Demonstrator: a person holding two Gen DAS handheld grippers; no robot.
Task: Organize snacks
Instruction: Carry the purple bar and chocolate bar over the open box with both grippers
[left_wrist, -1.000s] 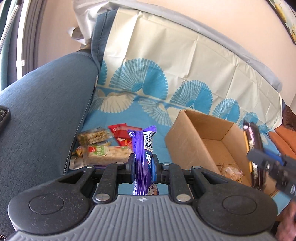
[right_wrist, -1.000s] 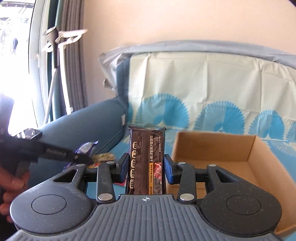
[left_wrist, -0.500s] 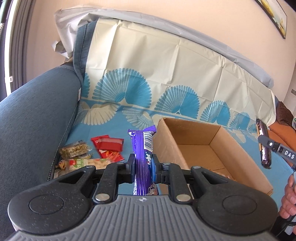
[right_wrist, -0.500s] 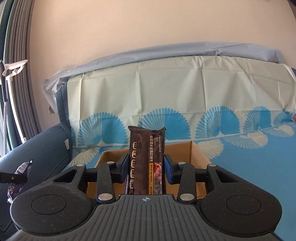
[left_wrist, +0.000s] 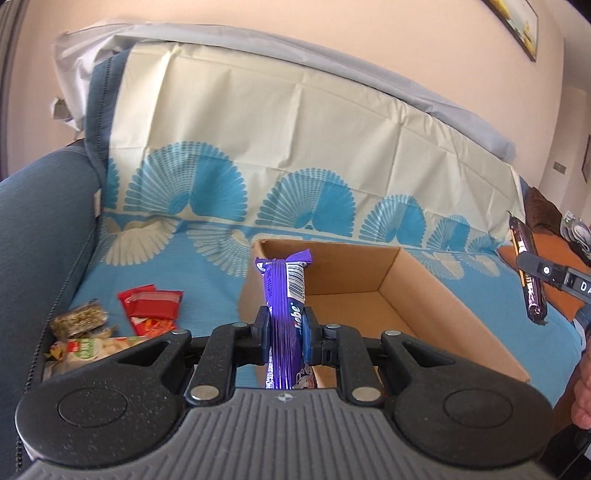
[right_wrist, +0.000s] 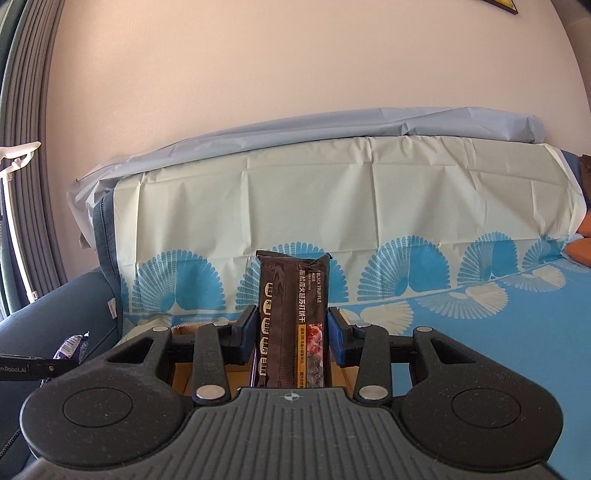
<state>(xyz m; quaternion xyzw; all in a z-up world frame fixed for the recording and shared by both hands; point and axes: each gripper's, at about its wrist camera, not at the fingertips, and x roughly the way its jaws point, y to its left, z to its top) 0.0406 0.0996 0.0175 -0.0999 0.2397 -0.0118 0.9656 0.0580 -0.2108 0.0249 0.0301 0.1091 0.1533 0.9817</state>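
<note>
L gripper (left_wrist: 285, 334) is clamped on a purple snack bar (left_wrist: 286, 295), held upright btwn the blue pads, barcode end up at 12 o'clock. Just past it sits an open cardboard box (left_wrist: 388, 280) on the blue fan-print cover (left_wrist: 207, 192) over the sofa seat; the bar's top overlaps the box's near-left corner in L wrist view.

At 9 o'clock from the bar, a small pile of snacks lies on the cover next to the dark blue armrest (left_wrist: 37, 236): red packets (left_wrist: 151, 306), a nut bar (left_wrist: 79, 319) and a green-labelled pack (left_wrist: 92, 347) nearest the camera. They touch or overlap each other.

R gripper (right_wrist: 291, 332) is closed tight on a dark brown cracker pack (right_wrist: 293, 317), upright, label facing the camera, "BLACK TRUFFLE HAM" printed on it. In L wrist view that same pack shows at 3 o'clock, past the box's right wall, hanging above the cover. Box interior mostly hidden in R wrist view, only a strip of cardboard under the fingers. L gripper tip w/ purple bar shows at 9 o'clock there.
</note>
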